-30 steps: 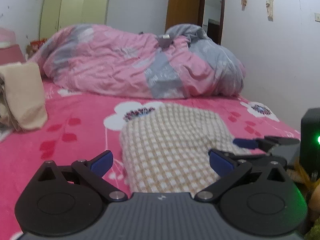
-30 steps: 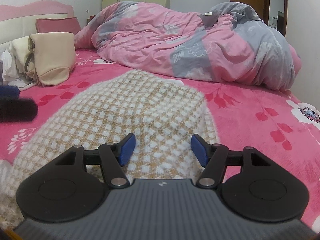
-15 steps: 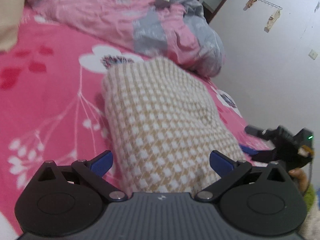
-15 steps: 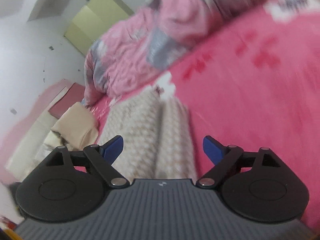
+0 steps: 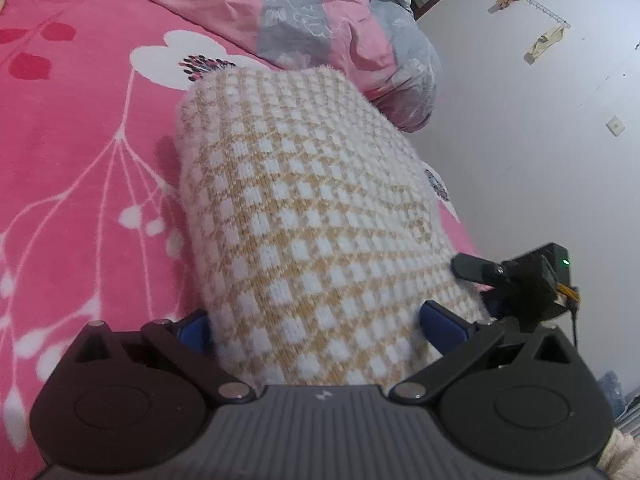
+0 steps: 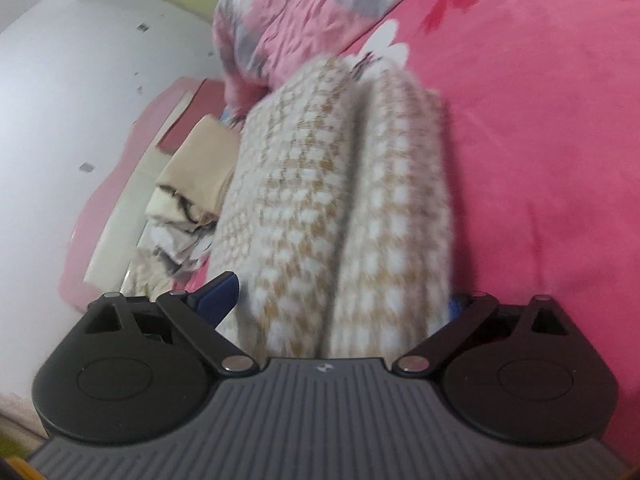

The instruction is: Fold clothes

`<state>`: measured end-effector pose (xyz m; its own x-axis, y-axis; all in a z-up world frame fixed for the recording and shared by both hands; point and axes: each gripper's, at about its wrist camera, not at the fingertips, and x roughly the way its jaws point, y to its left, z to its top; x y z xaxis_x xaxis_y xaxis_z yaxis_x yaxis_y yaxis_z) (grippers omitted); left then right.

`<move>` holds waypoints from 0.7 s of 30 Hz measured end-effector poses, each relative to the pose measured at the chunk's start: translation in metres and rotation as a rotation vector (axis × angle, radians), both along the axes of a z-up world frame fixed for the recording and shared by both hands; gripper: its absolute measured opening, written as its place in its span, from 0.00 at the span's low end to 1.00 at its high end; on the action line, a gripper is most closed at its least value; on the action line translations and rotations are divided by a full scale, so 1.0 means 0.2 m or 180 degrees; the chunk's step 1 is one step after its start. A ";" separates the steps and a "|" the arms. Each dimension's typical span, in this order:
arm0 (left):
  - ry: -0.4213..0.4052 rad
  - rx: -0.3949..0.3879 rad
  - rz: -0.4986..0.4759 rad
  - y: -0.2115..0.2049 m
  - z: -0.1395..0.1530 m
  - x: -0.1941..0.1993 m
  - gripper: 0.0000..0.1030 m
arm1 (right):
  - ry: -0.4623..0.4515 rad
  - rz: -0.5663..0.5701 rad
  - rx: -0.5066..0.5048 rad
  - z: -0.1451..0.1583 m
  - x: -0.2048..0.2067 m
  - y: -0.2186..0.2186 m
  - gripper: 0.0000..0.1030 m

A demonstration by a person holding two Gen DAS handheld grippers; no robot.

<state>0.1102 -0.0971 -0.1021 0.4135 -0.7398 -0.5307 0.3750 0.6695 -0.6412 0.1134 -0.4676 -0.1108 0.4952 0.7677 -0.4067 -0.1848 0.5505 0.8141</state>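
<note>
- The step in hand was judged to be a late one: the checked sweater (image 5: 304,216) was already doubled into a thick bundle on the bed (image 5: 80,128), and both grippers were set at its near end, one on each side.
- In the left wrist view the bundle was seen running from 6 o'clock up toward 12 o'clock, with the crumpled duvet (image 5: 320,12) beyond it at 12 to 1 o'clock.
- The left gripper (image 5: 320,326) was seen with its jaws spread wide, the end of the sweater lying between them; whether the pads pressed the knit could not be told.
- The right gripper (image 6: 340,304) was seen with its jaws spread about as wide as they go, having just been opening; the two stacked folds of the sweater (image 6: 344,208) lay between them, the blur leaving contact uncertain.
- The right gripper (image 5: 516,284) was also seen from the left wrist view at 4 o'clock, just beside the bundle.
- The next move was judged to call for both jaws to be closed on the thick end together, so that the bundle could be lifted or turned without the layers sliding apart.
- Counted: one sweater, two grippers, one duvet, one pile of other clothes (image 6: 188,200) at 9 o'clock in the right wrist view.
</note>
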 end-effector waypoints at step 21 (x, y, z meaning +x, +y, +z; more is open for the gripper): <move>0.0099 -0.0027 0.0213 -0.06 0.04 0.03 1.00 | -0.0113 0.0165 -0.0111 0.07 0.16 0.08 0.62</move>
<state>0.1164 -0.1094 -0.0949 0.4455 -0.7156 -0.5380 0.3094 0.6869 -0.6576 0.1444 -0.4518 -0.0971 0.4697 0.7783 -0.4166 -0.2423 0.5674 0.7869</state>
